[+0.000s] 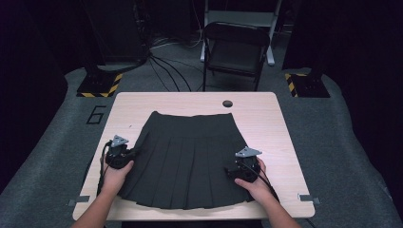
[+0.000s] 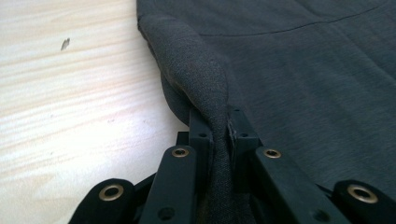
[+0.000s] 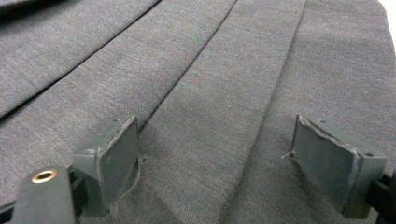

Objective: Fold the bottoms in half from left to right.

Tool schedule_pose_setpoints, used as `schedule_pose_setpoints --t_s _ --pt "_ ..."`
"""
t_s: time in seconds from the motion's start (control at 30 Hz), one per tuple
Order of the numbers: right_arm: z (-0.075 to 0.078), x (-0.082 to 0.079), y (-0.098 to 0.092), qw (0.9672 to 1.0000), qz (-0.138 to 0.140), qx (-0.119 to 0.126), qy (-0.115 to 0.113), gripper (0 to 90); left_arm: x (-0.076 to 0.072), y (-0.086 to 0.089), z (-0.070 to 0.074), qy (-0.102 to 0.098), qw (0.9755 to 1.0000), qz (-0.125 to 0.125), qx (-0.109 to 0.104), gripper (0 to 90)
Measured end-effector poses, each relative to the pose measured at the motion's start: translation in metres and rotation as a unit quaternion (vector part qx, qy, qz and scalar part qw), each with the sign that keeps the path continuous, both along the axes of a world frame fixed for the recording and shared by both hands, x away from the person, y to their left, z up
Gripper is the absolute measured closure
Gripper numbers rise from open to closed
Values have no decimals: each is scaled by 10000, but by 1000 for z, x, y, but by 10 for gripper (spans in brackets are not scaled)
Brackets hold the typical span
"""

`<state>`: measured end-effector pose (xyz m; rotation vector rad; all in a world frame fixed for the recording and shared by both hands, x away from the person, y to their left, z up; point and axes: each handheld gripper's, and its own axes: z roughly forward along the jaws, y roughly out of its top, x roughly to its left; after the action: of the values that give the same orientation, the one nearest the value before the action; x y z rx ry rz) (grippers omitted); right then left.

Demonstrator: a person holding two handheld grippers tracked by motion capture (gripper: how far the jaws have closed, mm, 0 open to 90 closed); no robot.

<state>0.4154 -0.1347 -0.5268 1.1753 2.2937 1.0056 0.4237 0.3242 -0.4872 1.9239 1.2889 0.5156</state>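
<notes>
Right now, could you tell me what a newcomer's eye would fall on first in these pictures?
A dark pleated skirt lies spread flat in the middle of the light wooden table, its waistband toward the far edge. The left gripper has pinched a fold of the skirt's left edge between its shut jaws. The right gripper hovers open over the pleats near the skirt's right side.

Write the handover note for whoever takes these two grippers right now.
Left gripper: shut on the left side edge of the skirt, a fold of cloth pinched between its jaws.
Right gripper: open, jaws spread over the pleats near the skirt's right edge, gripping nothing.
Skirt: flat on the table, waistband on the far side, hem towards the person.
Done: left edge gripped.
Left: probably grip the right edge, then fold or lift.
</notes>
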Motion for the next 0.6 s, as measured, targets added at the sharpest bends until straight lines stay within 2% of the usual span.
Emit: schedule_pose_setpoints --t_s 0.2,0.4,0.6 --pt "0 0 0 10000 15 -17 0 148 0 -13 18 -59 9998 -160 138 829" --pt "0 0 0 10000 11 -17 -13 148 1 -26 35 -19 9993 -377 81 830" --pt "0 0 0 10000 11 -18 -12 148 2 -37 51 -145 9982 -553 168 831"
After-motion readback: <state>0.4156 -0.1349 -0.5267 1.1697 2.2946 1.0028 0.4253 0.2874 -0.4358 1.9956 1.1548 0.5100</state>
